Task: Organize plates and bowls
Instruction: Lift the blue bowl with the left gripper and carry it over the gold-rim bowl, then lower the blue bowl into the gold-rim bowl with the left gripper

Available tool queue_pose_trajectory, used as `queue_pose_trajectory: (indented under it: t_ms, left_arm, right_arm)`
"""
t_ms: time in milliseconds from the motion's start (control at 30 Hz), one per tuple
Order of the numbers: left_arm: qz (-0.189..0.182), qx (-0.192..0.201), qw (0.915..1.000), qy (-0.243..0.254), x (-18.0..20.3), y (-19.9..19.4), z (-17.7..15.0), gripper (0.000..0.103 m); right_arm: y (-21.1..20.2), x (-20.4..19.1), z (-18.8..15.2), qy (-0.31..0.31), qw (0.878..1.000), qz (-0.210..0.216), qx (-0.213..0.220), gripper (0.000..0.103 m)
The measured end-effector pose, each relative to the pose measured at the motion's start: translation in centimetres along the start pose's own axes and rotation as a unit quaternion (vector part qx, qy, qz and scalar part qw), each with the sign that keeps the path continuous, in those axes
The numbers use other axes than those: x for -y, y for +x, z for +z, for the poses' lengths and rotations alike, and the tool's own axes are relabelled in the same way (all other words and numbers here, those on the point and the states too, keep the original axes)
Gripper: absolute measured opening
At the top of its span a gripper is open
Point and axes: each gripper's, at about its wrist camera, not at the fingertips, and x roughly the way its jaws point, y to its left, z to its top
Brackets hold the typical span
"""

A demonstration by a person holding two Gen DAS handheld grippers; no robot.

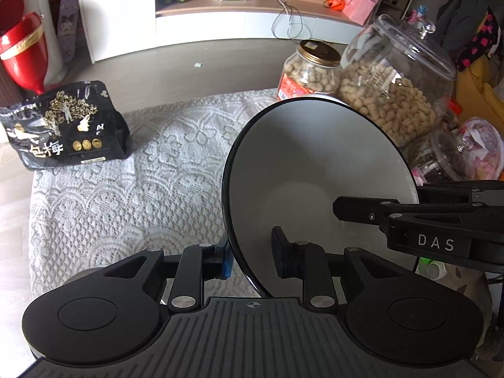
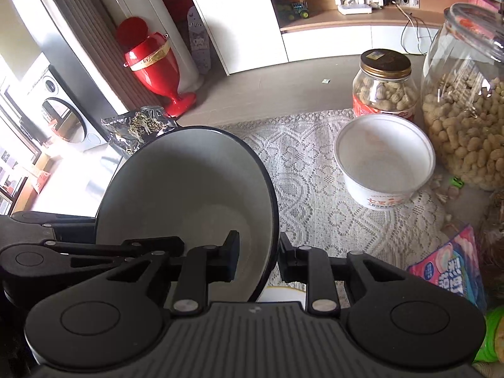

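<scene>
The bowl [image 1: 315, 170], white inside with a dark rim, hangs tilted in the air above the lace cloth [image 1: 126, 189], clear of the desk [image 1: 9, 220] and held from two opposite sides; the left tongs [image 1: 252, 258] are narrowed onto its near rim, one pad outside the wall and one inside, and the right tongs [image 2: 258, 258] pinch the opposite rim in the same way, so that each pair clamps a thin edge rather than the whole width. Two grips on opposite rims probably keep so wide and smooth a dish from swinging or slipping, which a single pinch might not do; the tilt seems to follow from the two wrists being angled downward. In the right wrist view a white tub [image 2: 384, 160] stands upright on the cloth to the right of the bowl, well apart from it, with the small peanut jar [image 2: 384, 85] and the large glass jar [image 2: 466, 100] behind; a black snack bag [image 1: 63, 126] lies at the cloth's far left corner. The open middle of the cloth looks like the likeliest place for stacking; whether the pale edge just below the bowl is another dish cannot be told.
</scene>
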Motion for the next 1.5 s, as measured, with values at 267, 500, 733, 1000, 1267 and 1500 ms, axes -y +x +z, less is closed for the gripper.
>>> queue_pose_trajectory:
  t_ms: [267, 500, 733, 1000, 1267, 1500]
  left_arm:
    - [-0.037, -0.021, 0.9990, 0.015, 3.6, -1.6, -3.3, 0.028]
    - [-0.072, -0.039, 0.9965, -0.014, 4.1, 1.2, -7.6, 0.028]
    - [-0.063, -0.010, 0.9978, -0.020, 4.2, 3.6, -11.6, 0.028]
    - [-0.054, -0.003, 0.9982, -0.025, 3.8, 5.4, -13.0, 0.028]
    - [-0.075, 0.000, 0.9956, -0.056, 1.9, 6.3, -12.6, 0.026]
    - [-0.102, -0.019, 0.9916, -0.077, 0.7, 6.7, -11.8, 0.024]
  right_arm:
    - [-5.0, 0.6, -3.4, -0.006, 1.000, -0.018, 0.008, 0.026]
    - [-4.2, 2.6, -6.9, 0.007, 1.000, -0.018, -0.001, 0.026]
    - [-2.4, 2.9, -11.5, -0.025, 0.999, -0.037, 0.016, 0.026]
    - [0.1, 4.2, -14.0, -0.033, 0.999, -0.026, 0.014, 0.026]
    - [2.3, 5.2, -13.5, -0.039, 0.999, 0.004, -0.019, 0.026]
    - [3.1, 5.9, -12.2, -0.028, 0.999, 0.015, -0.030, 0.026]
